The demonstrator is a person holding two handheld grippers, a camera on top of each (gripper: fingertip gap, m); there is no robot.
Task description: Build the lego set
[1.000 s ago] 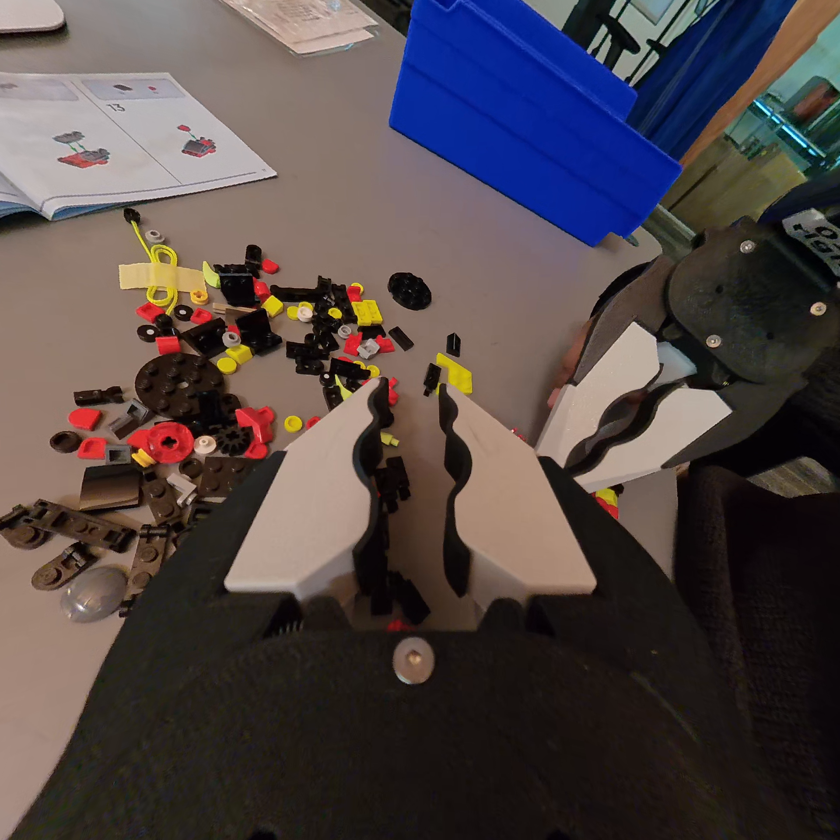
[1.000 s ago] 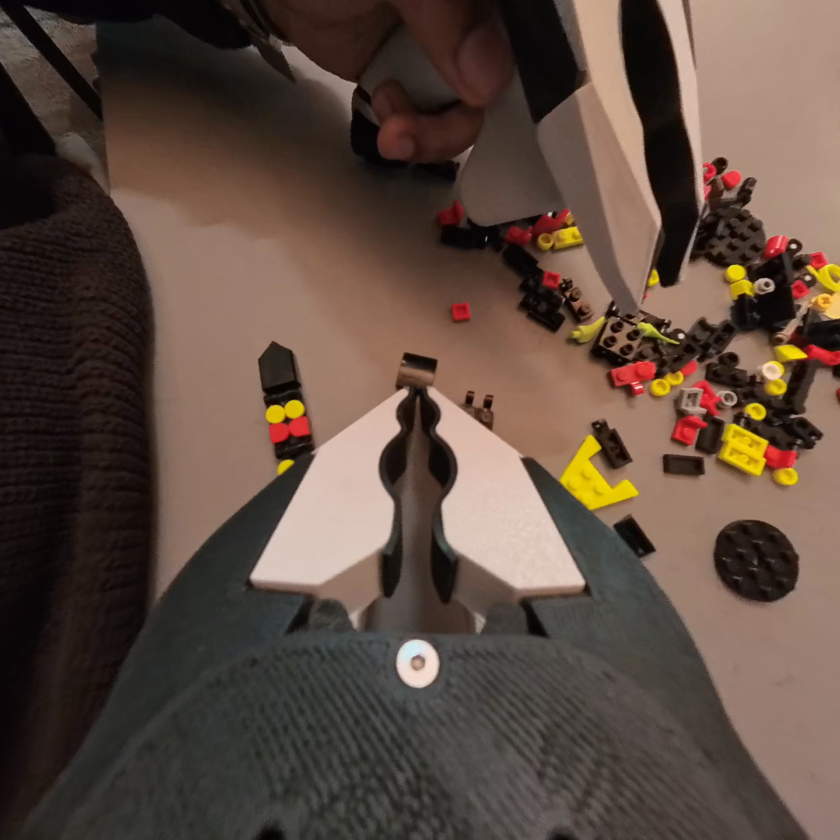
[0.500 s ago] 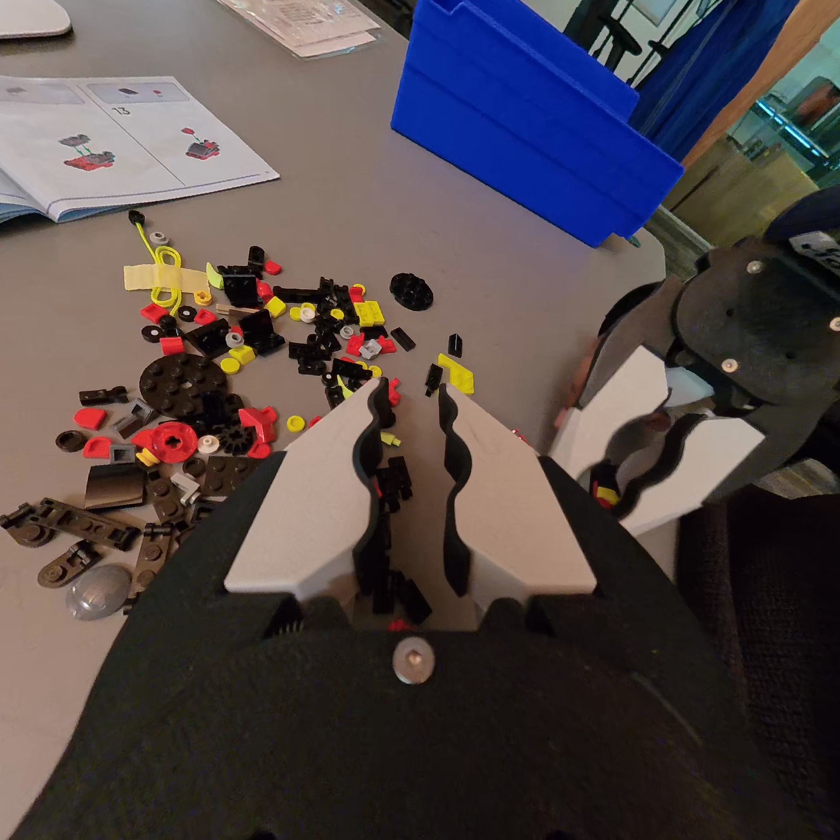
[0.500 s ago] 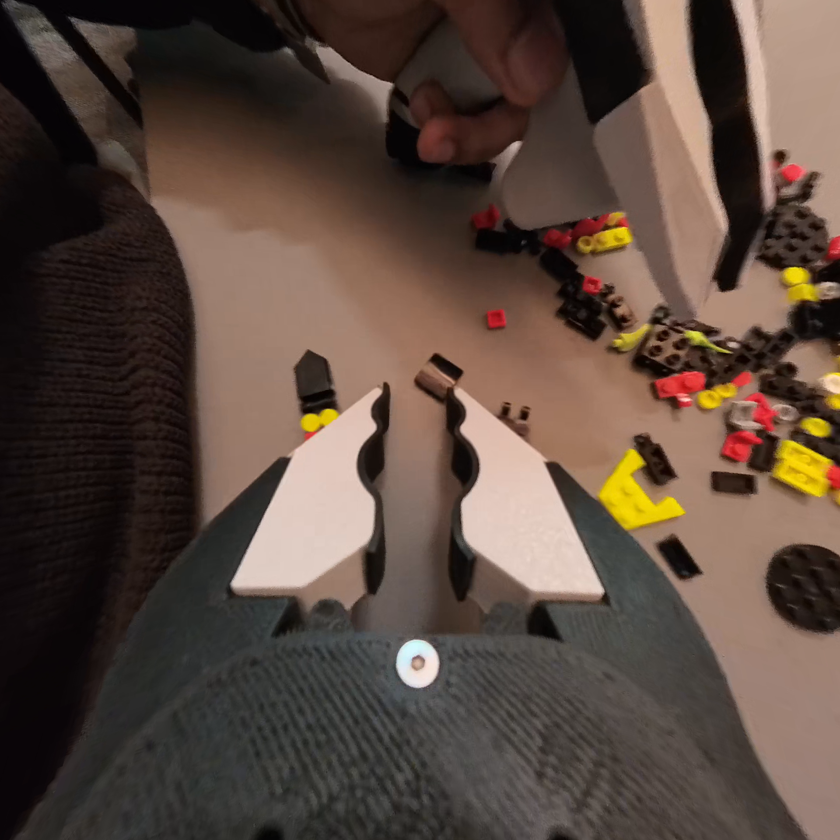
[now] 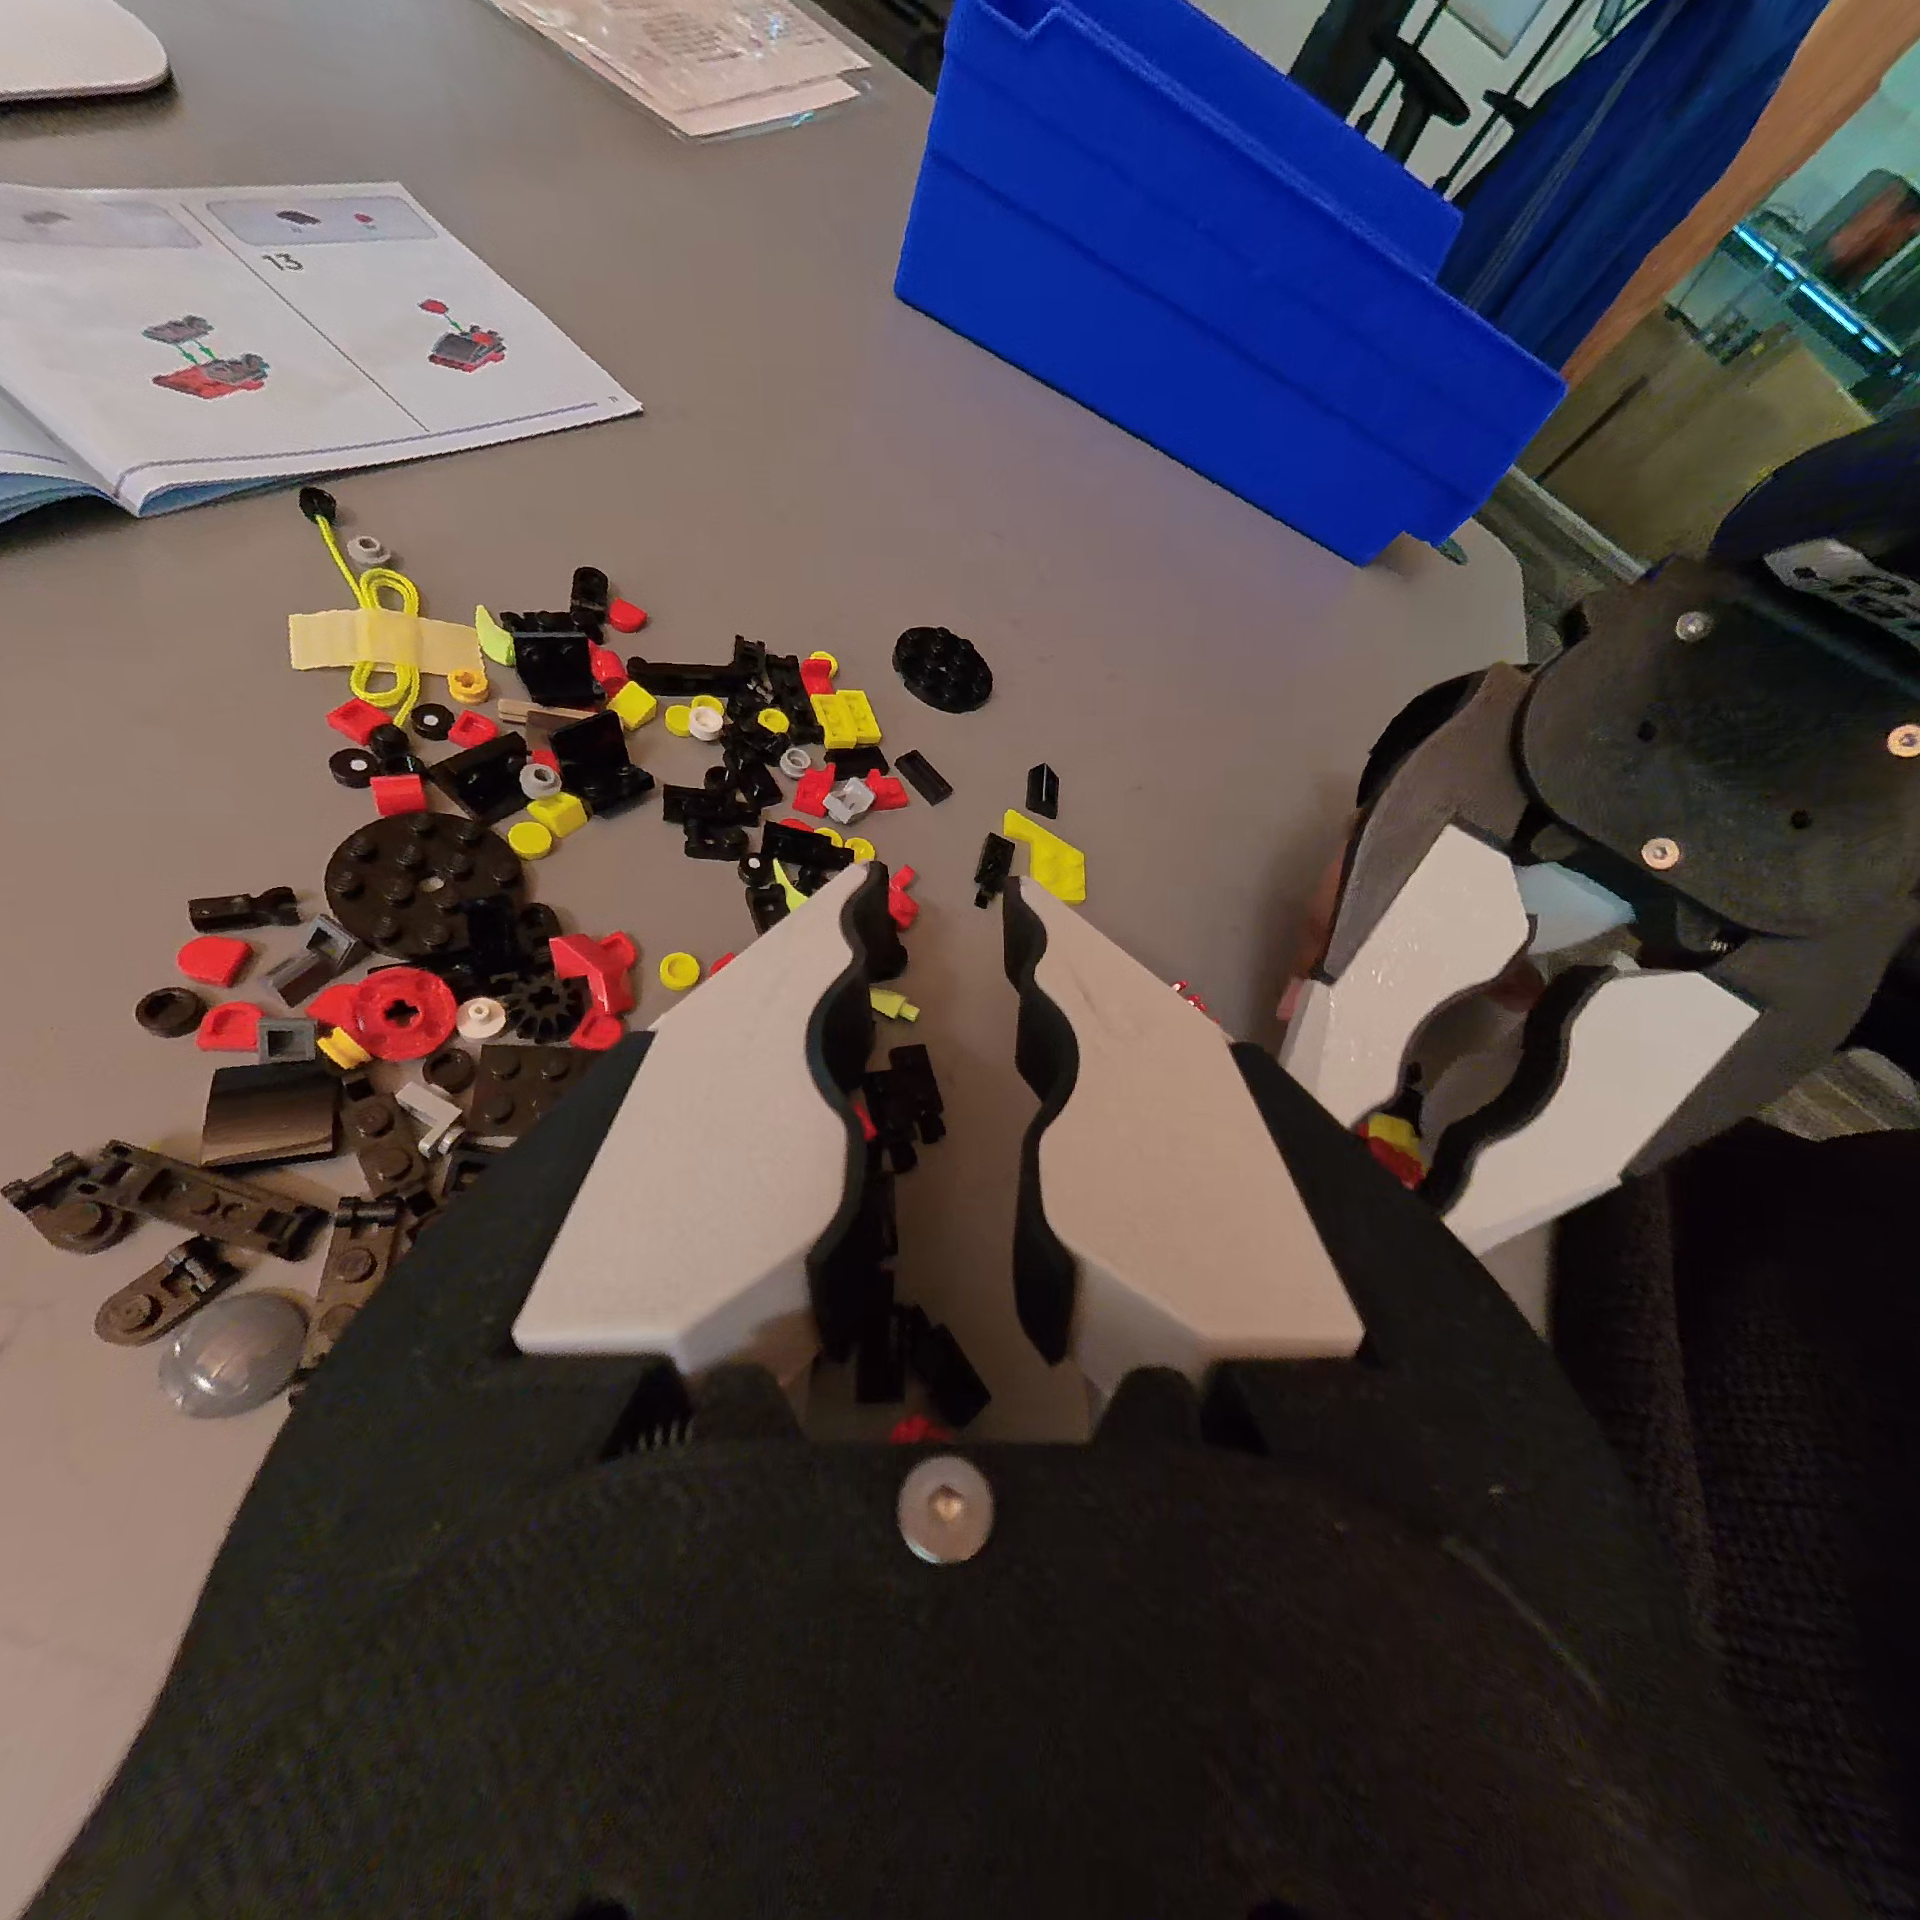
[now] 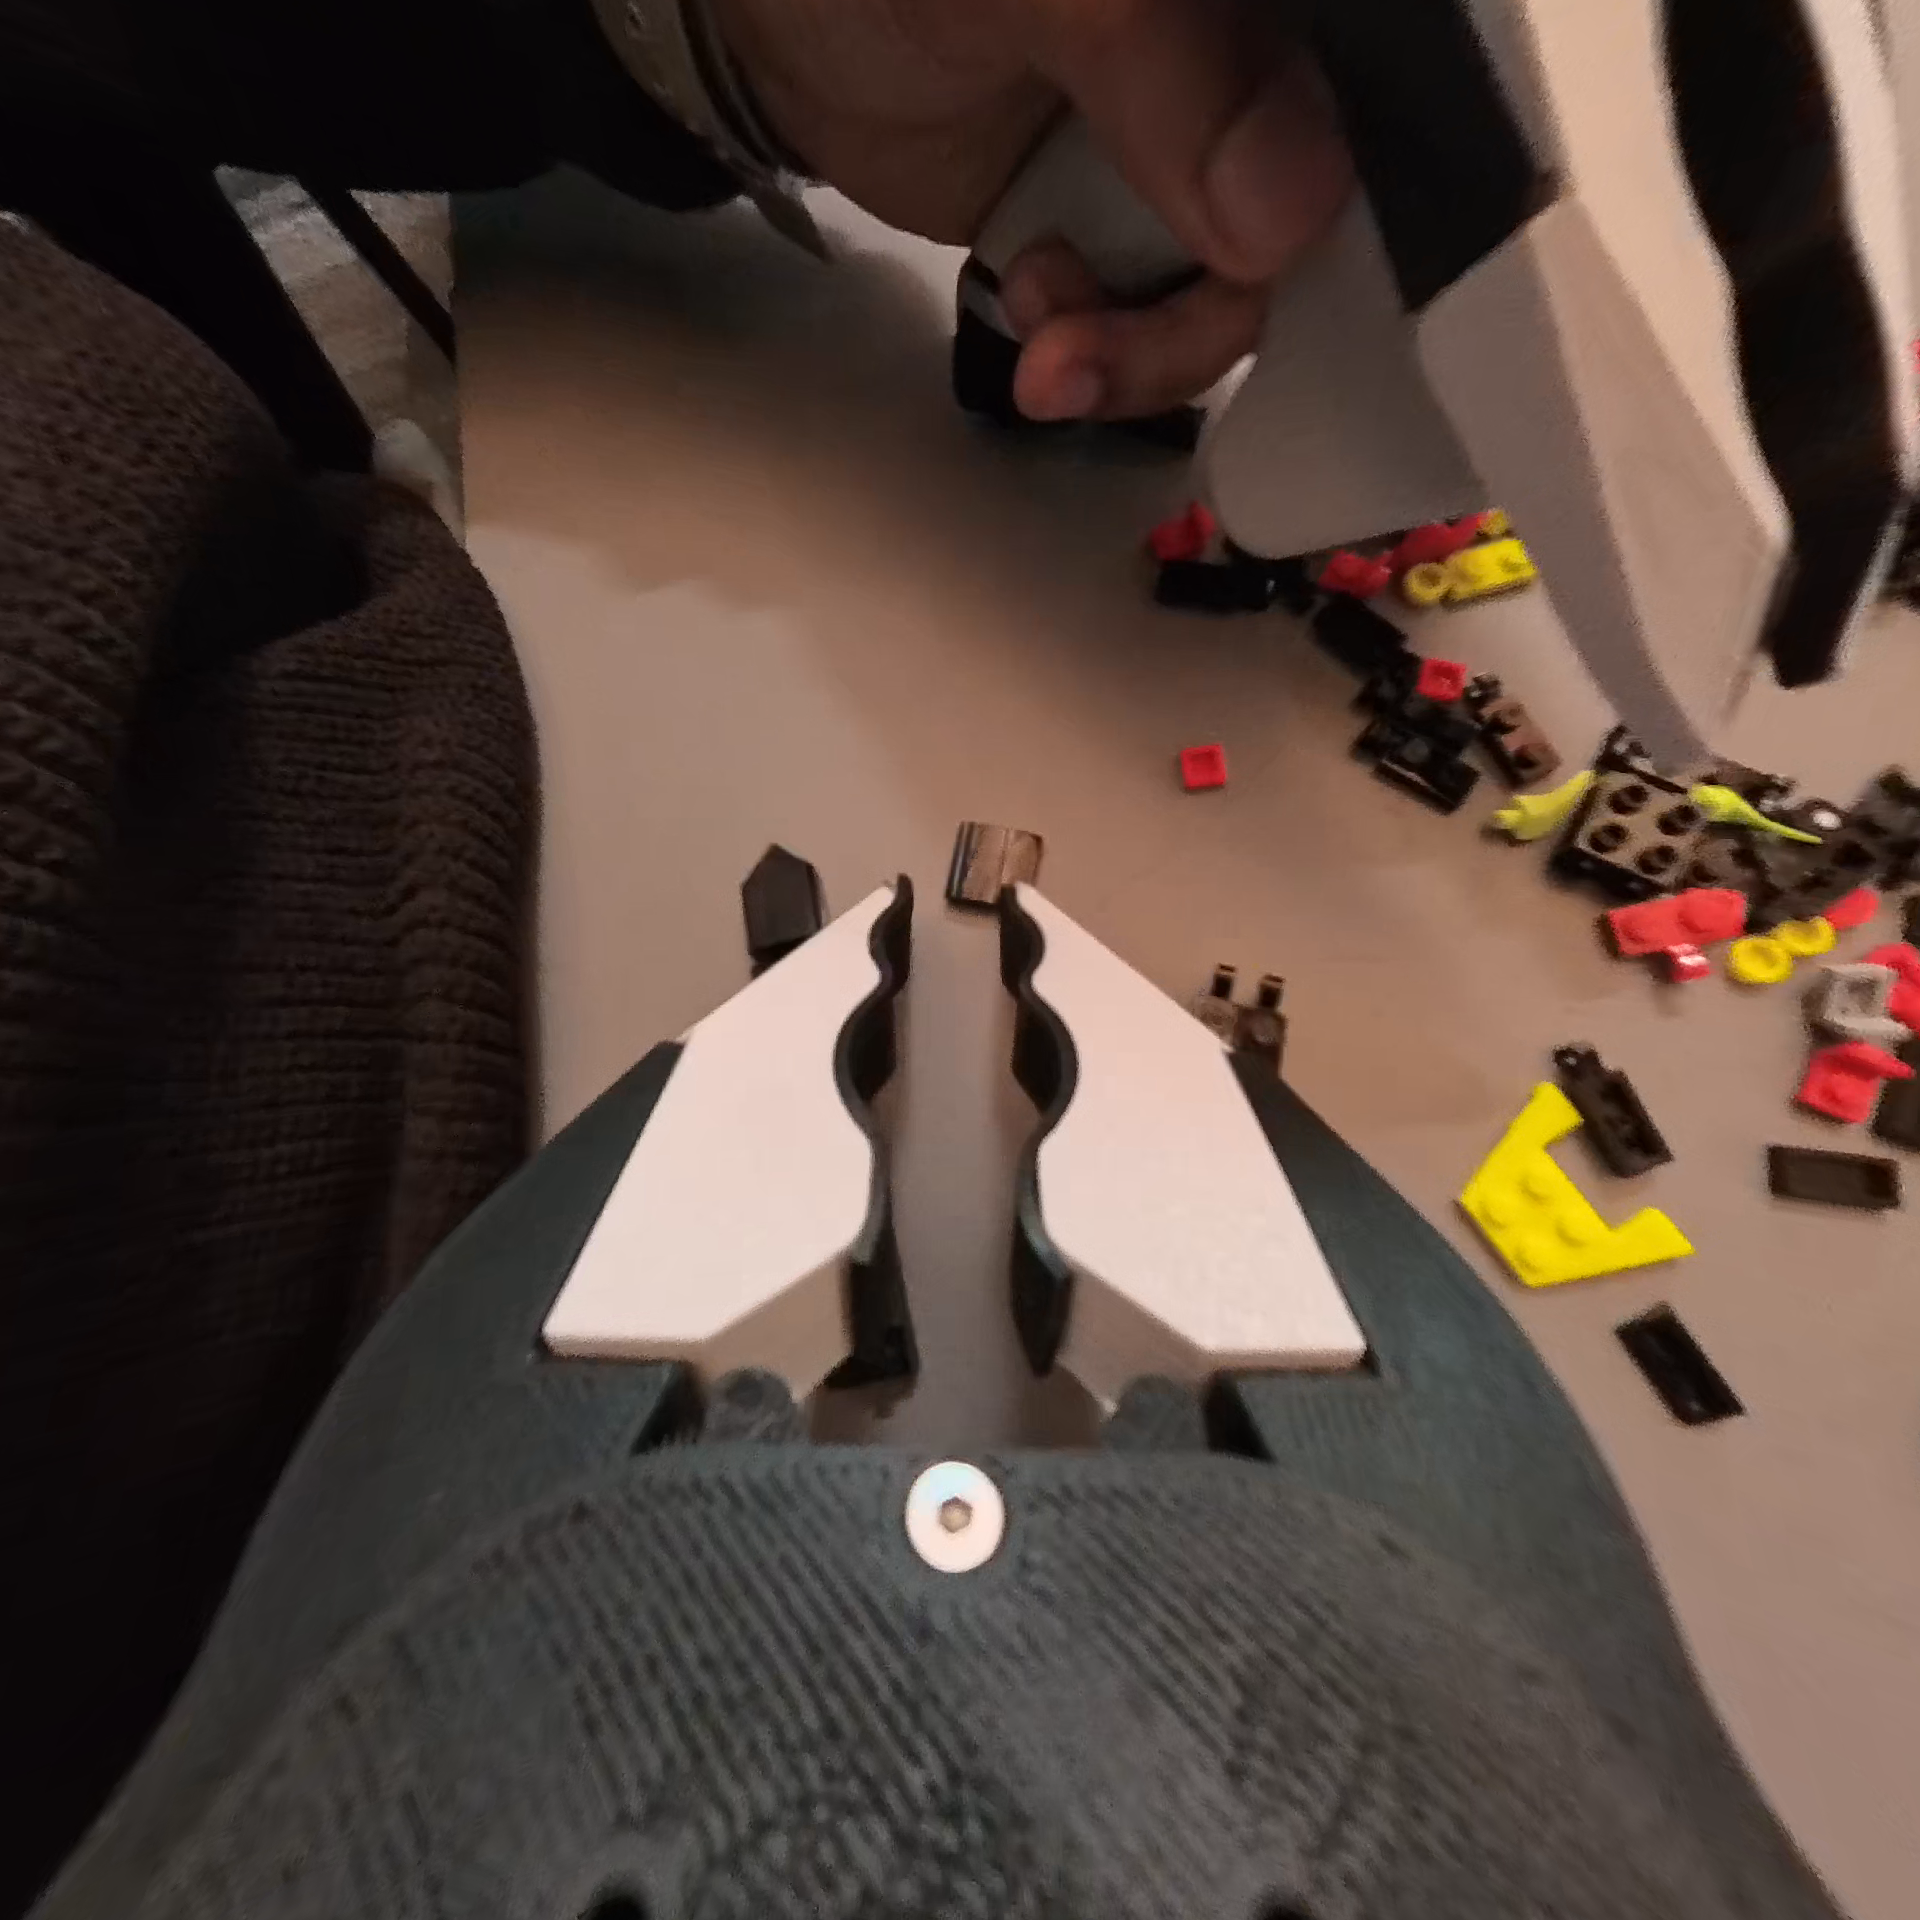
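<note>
Both grippers are open and hold nothing. The left gripper [image 5: 940, 894] hangs over the pile of lego pieces [image 5: 582, 831] on the gray table [image 5: 790, 447]. The right gripper [image 6: 956, 896] sits near the table's edge, a small dark piece [image 6: 992, 864] at its tips, bare table beyond.

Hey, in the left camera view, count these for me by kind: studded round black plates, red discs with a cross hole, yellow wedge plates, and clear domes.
Studded round black plates: 2
Red disc with a cross hole: 1
Yellow wedge plate: 1
Clear dome: 1
Total: 5
</note>
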